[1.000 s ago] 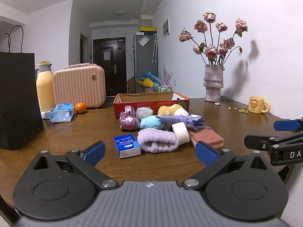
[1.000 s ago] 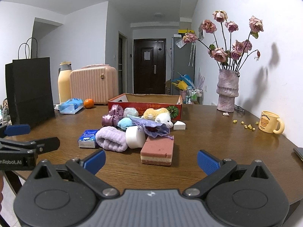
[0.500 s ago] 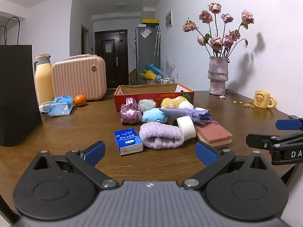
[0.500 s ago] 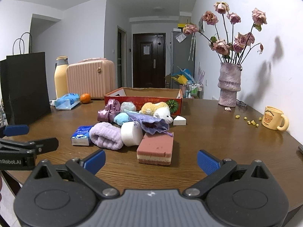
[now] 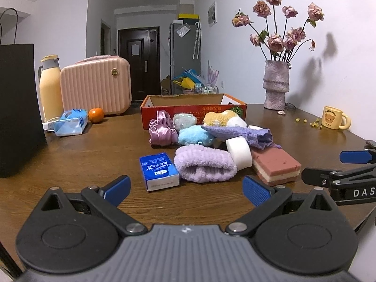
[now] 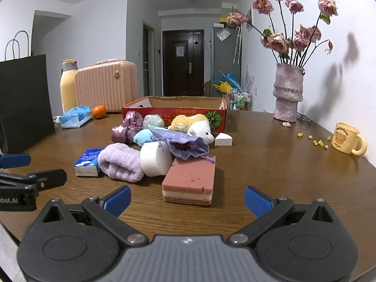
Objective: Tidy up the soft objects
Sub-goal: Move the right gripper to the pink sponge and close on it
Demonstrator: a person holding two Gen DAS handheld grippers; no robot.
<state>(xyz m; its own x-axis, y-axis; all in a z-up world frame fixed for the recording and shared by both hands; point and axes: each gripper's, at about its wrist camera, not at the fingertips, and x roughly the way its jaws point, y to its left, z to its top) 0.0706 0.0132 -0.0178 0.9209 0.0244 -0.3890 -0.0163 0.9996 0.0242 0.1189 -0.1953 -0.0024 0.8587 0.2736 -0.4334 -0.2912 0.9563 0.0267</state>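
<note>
1. Soft objects lie in a heap on the wooden table (image 5: 77,164), straight ahead of my left gripper (image 5: 186,188), whose blue fingers stand wide apart with nothing between them. Nearest its gap are the blue tissue pack (image 5: 158,171) and, touching that pack's right side, the rolled lilac towel (image 5: 204,164). Beyond those sit the white roll (image 5: 239,151), the layered pink sponge (image 5: 276,165), a purple pouch (image 5: 239,134), a blue plush (image 5: 195,136) and a satin scrunchie (image 5: 162,132). The red box (image 5: 192,110) stands behind the heap. My right gripper (image 5: 352,164) shows at the right edge.

2. From my right gripper (image 6: 186,198), jaws likewise spread and empty, the layered pink sponge (image 6: 190,181) lies just ahead, between the fingers' lines. The white roll (image 6: 155,159) and lilac towel (image 6: 119,164) are ahead-left, a plush lamb (image 6: 197,127) farther back before the red box (image 6: 174,112). My left gripper (image 6: 25,166) is at the left edge.
</note>
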